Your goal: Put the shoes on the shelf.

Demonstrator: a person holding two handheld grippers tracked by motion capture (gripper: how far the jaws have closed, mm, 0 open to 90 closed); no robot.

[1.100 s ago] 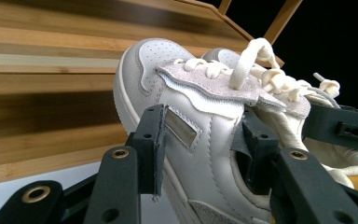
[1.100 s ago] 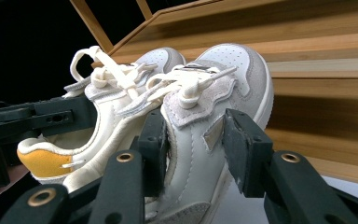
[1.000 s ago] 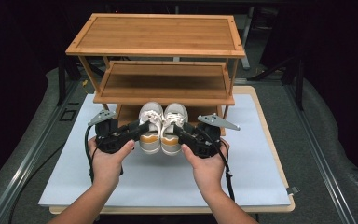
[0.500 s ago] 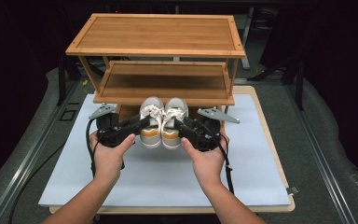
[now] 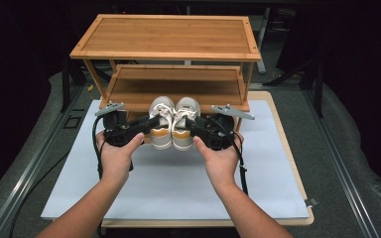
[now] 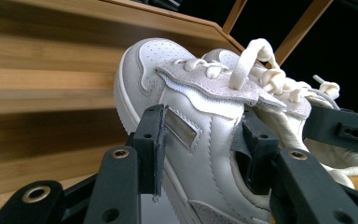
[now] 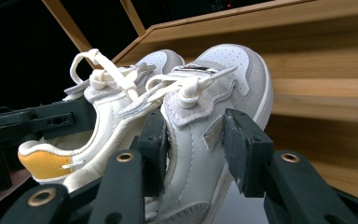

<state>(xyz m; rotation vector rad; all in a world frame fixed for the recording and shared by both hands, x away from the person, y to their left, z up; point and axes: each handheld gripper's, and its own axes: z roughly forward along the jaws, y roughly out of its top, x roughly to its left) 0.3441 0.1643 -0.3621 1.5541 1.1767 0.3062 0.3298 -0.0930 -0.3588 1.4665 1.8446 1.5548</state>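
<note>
You hold one shoe in each gripper, the pair lifted together in front of the rack's lower shelves. In the left gripper view the left gripper (image 6: 200, 140) is clenched across the midfoot of the left shoe (image 6: 191, 107), one pad on the outer side panel, the other tucked against the inner side by the tongue. In the right gripper view the right gripper (image 7: 193, 142) is clamped the same way on the right shoe (image 7: 214, 107), pads on both side panels just under the laces. Judgement: this is the carry toward a shelf of the rack (image 5: 164, 34). Keep both hands level and moving as one, so the shoes stay side by side and touching; enter toes first, and keep the loose lace loops clear of the shelf edge, since a snagged lace could twist a shoe in the pads. Lower until the soles rest flat before you let go. Seen from above, the toes sit just under the front edge of the middle shelf (image 5: 173, 84). The soles are hidden throughout, so whether they are clear of the white mat (image 5: 178, 183) cannot be confirmed. The bottom shelf is screened by shoes and hands; its free space cannot be judged. The rack's rear legs fade into the dark background.
</note>
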